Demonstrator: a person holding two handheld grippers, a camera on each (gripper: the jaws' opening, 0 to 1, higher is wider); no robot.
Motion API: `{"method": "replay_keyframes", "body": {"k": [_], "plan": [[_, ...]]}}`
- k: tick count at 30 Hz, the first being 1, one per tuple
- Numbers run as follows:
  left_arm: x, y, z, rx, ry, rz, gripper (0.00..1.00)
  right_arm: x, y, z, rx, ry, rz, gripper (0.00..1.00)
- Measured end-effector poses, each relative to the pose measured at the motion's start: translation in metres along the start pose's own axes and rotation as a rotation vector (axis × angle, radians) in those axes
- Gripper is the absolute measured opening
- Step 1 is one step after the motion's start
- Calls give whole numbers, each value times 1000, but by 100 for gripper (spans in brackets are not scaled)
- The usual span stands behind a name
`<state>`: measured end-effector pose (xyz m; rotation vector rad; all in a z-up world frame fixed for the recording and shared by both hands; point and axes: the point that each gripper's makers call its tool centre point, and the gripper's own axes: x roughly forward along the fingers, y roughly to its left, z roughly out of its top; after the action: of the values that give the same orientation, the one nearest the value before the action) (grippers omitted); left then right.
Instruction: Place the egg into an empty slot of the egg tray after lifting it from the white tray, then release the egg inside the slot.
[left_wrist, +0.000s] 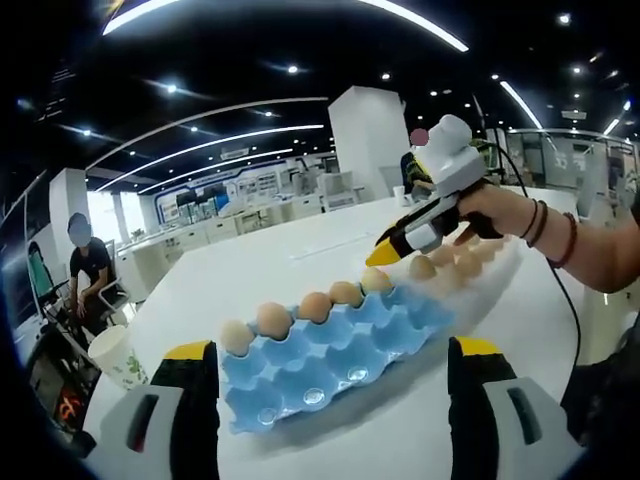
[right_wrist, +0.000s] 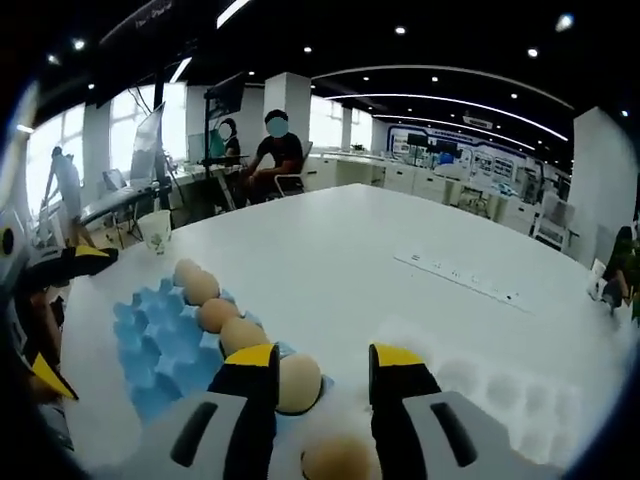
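The white table (left_wrist: 330, 250) is the broad stage, with bare surface running far beyond the trays on every side, so there is plenty of room to swing either tool; the blue egg tray (left_wrist: 340, 355) lies well in from the near edge in the left gripper view, its far row already filled with eggs (left_wrist: 315, 305) and the nearer cups empty (presumably filled row by row, so the open slots face the worker); just past its end lies the white tray (right_wrist: 500, 385), pale and blurred, with more eggs (left_wrist: 455, 262) on it; a paper cup (left_wrist: 118, 357) stands near the table's edge, well apart from both trays; the right gripper (right_wrist: 322, 375) hangs over the place where the two trays meet, jaws parted, with one egg (right_wrist: 298, 382) showing between them and against the inside of the left jaw, though whether it is actually pinched I cannot tell; the left gripper (left_wrist: 330, 400) waits before the blue tray, jaws wide apart and holding nothing, probably kept clear.
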<state>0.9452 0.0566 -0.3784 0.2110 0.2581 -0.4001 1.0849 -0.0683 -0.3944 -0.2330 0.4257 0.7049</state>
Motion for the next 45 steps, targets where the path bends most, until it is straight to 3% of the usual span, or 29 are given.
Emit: {"method": "replay_keyframes", "body": {"k": [11, 24, 36, 45], "plan": [[-1, -4, -1, 8, 5, -1, 97, -14, -6, -8, 26, -19, -16, 39], [-1, -7, -2, 6, 4, -9, 97, -34, -5, -23, 47, -17, -44, 50], [-1, -11, -4, 8, 8, -18, 97, -45, 7, -38, 84, -23, -39, 54], [-1, -14, -1, 5, 0, -33, 97, -47, 2, -34, 129, -86, -167, 44]]}}
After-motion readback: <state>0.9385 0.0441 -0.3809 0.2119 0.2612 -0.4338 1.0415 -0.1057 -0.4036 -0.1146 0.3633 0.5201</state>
